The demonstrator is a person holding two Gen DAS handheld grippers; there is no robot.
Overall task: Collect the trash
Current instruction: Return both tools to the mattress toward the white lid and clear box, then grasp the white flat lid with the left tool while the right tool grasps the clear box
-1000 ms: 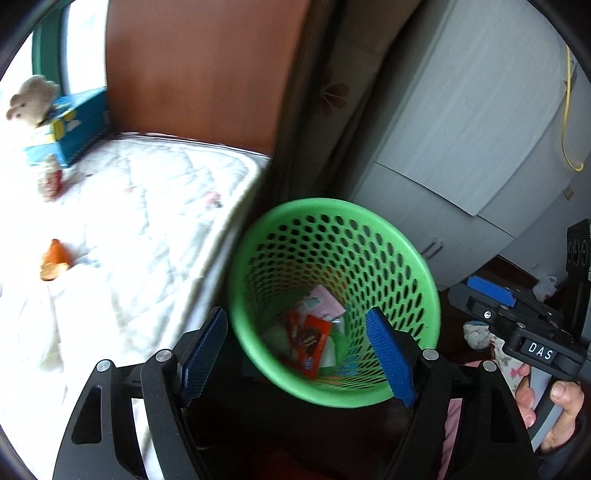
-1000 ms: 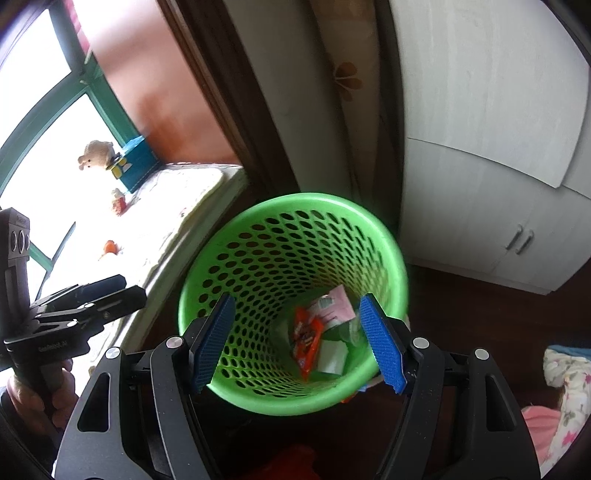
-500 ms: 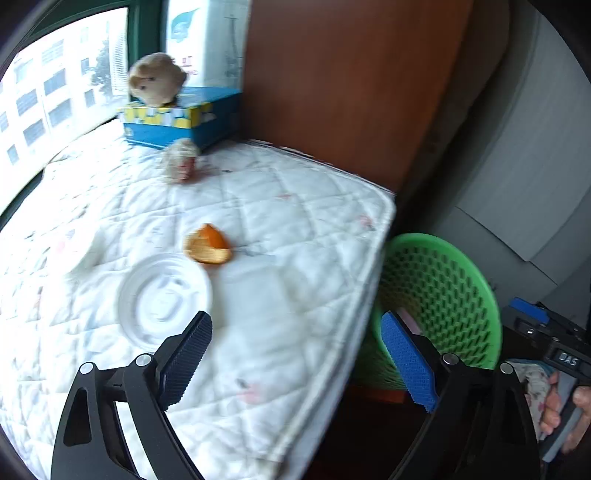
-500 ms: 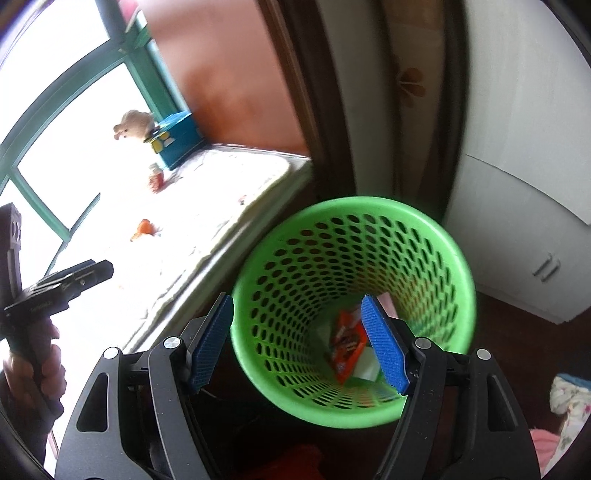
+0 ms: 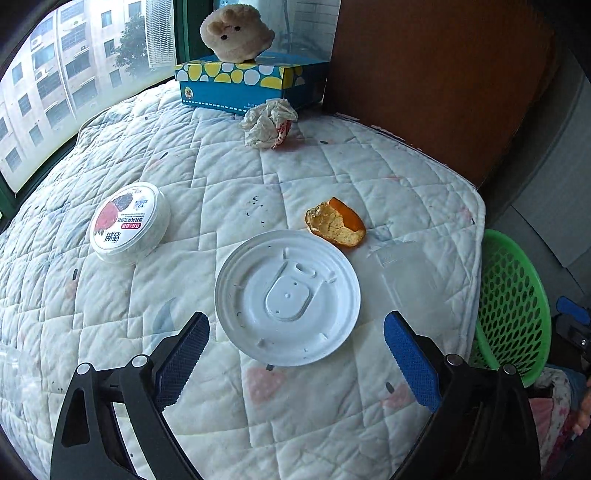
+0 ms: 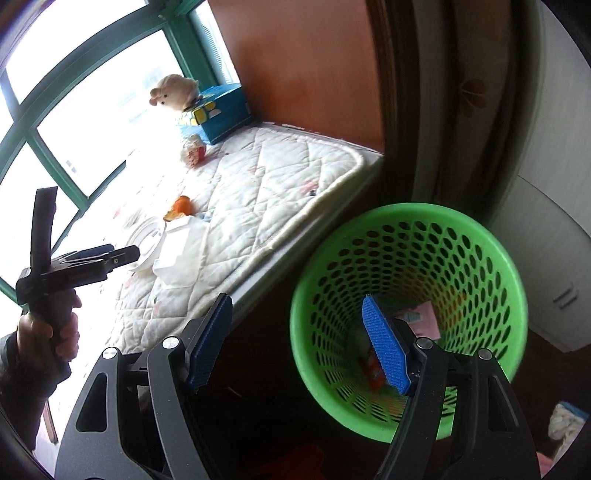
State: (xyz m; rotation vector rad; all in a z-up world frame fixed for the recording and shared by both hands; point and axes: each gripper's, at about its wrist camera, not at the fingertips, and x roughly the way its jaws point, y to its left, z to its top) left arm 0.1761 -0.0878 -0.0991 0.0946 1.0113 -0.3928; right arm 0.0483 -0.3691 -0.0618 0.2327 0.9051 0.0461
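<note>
My left gripper [image 5: 295, 321] hangs open over the quilted pad [image 5: 184, 166], its fingers on either side of a white plastic lid [image 5: 288, 295] and above it, not touching. Past the lid lies an orange peel [image 5: 334, 221]. A crumpled wrapper [image 5: 269, 123] sits farther back, and a white round tub [image 5: 127, 221] lies to the left. A clear plastic piece [image 5: 410, 280] lies right of the lid. My right gripper [image 6: 295, 301] is open and empty over the near left rim of the green basket [image 6: 480, 280], which holds a red wrapper [image 6: 371, 369] and a pink packet [image 6: 421, 317].
A blue tissue box [image 5: 251, 83] with a plush toy [image 5: 236, 33] on it stands at the back by the window. A wooden panel [image 5: 424, 74] borders the pad on the right. White cabinets [image 6: 546, 221] stand behind the basket. A hand [image 6: 48, 332] holds the left gripper.
The left gripper has swung from above the basket to over the pad, and its jaws have widened. The right gripper has drifted left, so the basket now sits to its right.
</note>
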